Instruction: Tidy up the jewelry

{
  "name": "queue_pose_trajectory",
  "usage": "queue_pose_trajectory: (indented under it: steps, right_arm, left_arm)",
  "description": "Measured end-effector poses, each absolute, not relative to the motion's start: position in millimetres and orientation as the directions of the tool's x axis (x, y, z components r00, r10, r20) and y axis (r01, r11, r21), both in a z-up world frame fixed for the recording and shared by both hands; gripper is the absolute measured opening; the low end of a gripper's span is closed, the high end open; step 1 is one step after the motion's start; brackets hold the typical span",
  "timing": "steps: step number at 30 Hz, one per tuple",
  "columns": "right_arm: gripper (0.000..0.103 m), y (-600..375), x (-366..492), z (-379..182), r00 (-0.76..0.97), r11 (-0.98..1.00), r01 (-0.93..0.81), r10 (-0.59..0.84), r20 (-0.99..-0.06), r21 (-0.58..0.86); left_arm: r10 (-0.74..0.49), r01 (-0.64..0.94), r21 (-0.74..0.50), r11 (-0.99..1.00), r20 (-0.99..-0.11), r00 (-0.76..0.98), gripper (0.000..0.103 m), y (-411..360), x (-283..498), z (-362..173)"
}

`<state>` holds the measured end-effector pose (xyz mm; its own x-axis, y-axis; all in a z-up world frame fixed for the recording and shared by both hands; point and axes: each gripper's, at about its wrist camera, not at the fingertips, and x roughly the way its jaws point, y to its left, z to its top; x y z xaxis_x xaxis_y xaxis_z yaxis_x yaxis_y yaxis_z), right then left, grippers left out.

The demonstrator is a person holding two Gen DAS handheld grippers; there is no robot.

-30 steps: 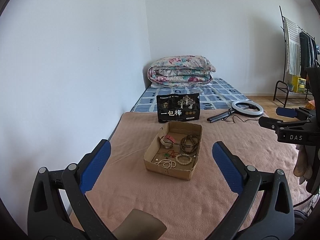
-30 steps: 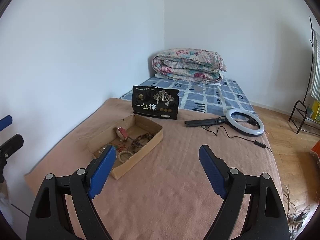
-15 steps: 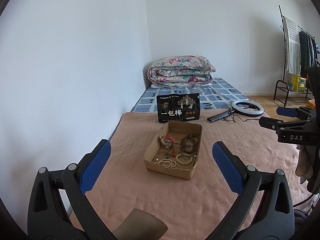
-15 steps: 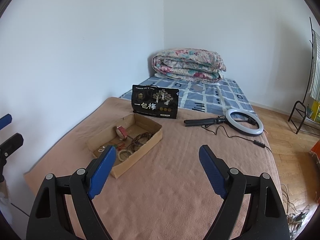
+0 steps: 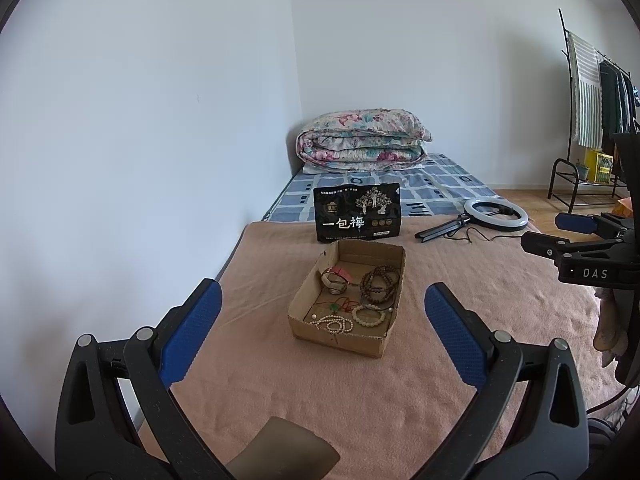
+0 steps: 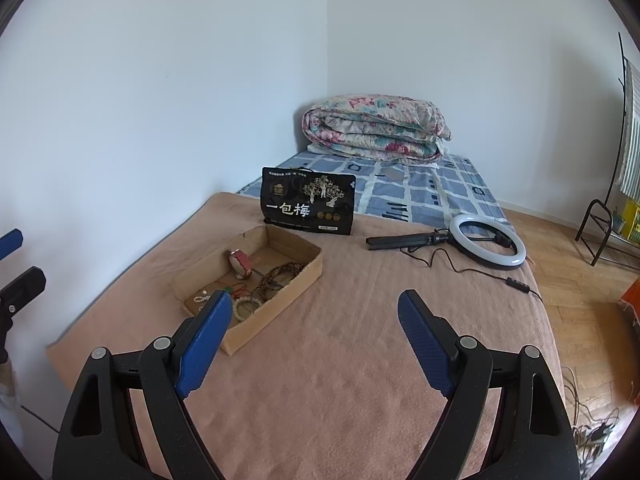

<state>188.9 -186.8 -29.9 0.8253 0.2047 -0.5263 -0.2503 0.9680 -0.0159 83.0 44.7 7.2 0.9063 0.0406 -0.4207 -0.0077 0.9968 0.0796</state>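
Jewelry lies all together inside the shallow cardboard box (image 5: 347, 300), which sits on the pink blanket (image 5: 280, 380) with its long axis running from near to far. In the left wrist view the box is straight ahead of the left gripper (image 5: 322, 326), framed between its two blue pads. In the right wrist view the same box is ahead and to the left of the right gripper (image 6: 314, 326), partly behind its left pad. I judge the left gripper is the better lined up of the two, and neither touches the box.

Both grippers have the jaws spread wide, and nothing is held between them.

In the box, a watch with red strap (image 5: 335, 280) is at the far left, and dark brown beads (image 5: 380, 284) are coiled at the far right. A pale bead bracelet (image 5: 370, 316) is at the near right, a white bead string (image 5: 334, 324) is at the near left, and a thin red cord with a green piece (image 5: 338, 305) lies in the middle. The pieces are close, some touching, with no dividers between them. This fits jewelry already gathered, or jewelry waiting to be sorted out.
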Motion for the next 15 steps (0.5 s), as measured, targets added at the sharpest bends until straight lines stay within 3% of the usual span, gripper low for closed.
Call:
queue_pose_trajectory:
  steps: [15]
  right_arm:
    - [0.085,-188.4,186.4,-30.3,0.826,0.967,-0.253,0.205,-0.525,-0.021]
  left_arm:
    - [0.043,-0.011,0.078,0.997,-0.422,0.906,0.103,44.6,83.0,7.7]
